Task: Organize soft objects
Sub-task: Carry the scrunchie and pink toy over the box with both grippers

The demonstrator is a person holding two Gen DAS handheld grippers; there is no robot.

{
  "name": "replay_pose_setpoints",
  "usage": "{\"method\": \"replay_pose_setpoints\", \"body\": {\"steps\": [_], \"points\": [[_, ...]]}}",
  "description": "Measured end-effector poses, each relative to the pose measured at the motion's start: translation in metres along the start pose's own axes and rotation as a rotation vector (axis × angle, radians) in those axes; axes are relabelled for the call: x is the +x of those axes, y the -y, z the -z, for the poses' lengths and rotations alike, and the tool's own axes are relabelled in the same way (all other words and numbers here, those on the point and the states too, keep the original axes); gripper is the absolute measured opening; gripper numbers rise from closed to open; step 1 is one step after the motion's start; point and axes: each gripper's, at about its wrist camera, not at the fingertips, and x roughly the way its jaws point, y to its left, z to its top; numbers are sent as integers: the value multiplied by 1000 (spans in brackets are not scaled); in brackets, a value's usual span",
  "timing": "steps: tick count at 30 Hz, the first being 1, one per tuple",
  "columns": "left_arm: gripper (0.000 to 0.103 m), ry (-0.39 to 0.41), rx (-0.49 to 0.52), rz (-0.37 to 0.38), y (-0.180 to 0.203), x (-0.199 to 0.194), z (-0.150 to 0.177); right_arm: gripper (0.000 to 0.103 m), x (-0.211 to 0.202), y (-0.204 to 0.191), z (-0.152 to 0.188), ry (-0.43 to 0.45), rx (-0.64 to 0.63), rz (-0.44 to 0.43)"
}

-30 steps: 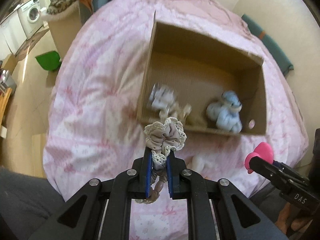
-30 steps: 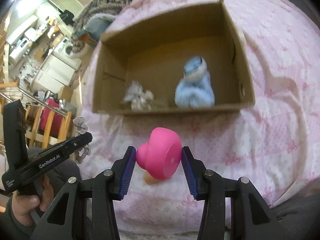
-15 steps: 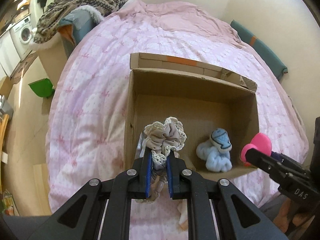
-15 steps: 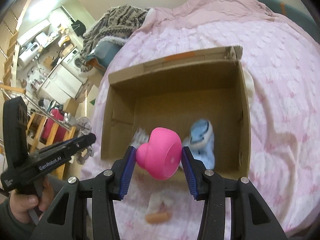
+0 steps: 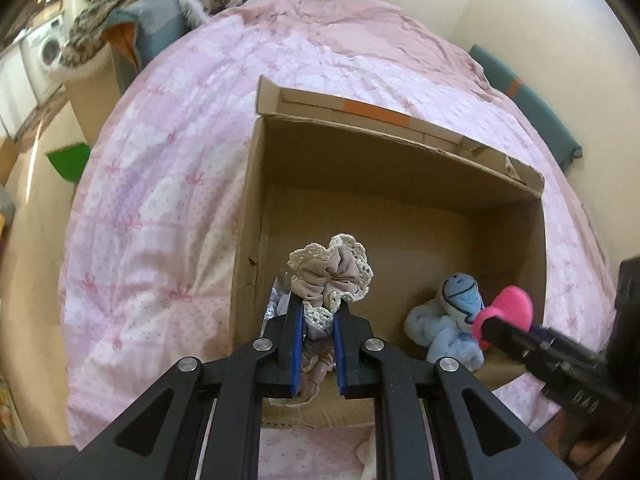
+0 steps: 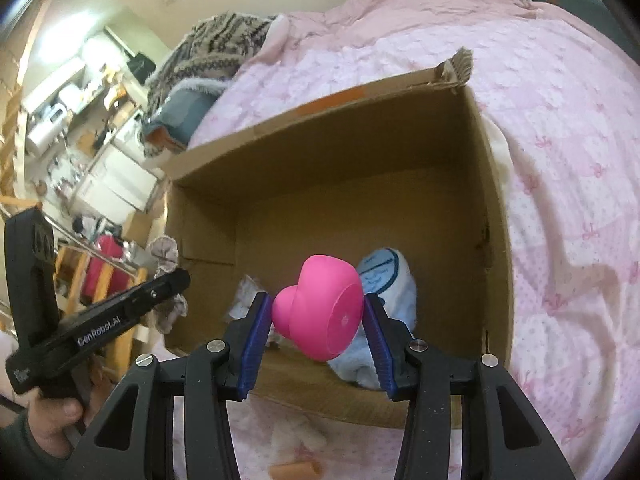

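An open cardboard box [image 5: 248,216] lies on a pink bed; it also shows in the right wrist view [image 6: 496,280]. My left gripper [image 5: 316,312] is shut on a beige lace-edged scrunchie [image 5: 332,276], held over the box's near left part. My right gripper [image 6: 318,314] is shut on a pink squishy toy [image 6: 320,308], held over the box's near edge; the toy also shows in the left wrist view [image 5: 512,308]. Inside the box lie a light blue plush toy [image 5: 448,320] and a silvery white soft item [image 6: 246,300], partly hidden by my grippers.
The pink quilt [image 5: 160,184] surrounds the box. A patterned knit garment [image 6: 216,52] lies on a box at the bed's far left. A small white soft thing and an orange piece [image 6: 296,470] lie on the quilt in front of the box. A teal cushion [image 5: 532,108] lines the wall.
Both grippers have moved forward and up toward the box, from in front of its near wall to over its opening, still holding the scrunchie and the pink toy.
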Motion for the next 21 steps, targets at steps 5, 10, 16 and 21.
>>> {"method": "replay_pose_setpoints", "body": {"steps": [5, 10, 16, 21], "points": [[12, 36, 25, -25, 2, 0, -2, 49, 12, -7, 2, -38, -32, 19], [12, 26, 70, -12, 14, 5, 3, 49, 18, -6, 5, -64, -36, 38], [12, 26, 90, -4, 20, 10, 6, 49, 20, -1, 7, -82, -10, 43], [13, 18, 90, -11, 20, 12, 8, 49, 21, 1, 5, -89, 3, 41]]}}
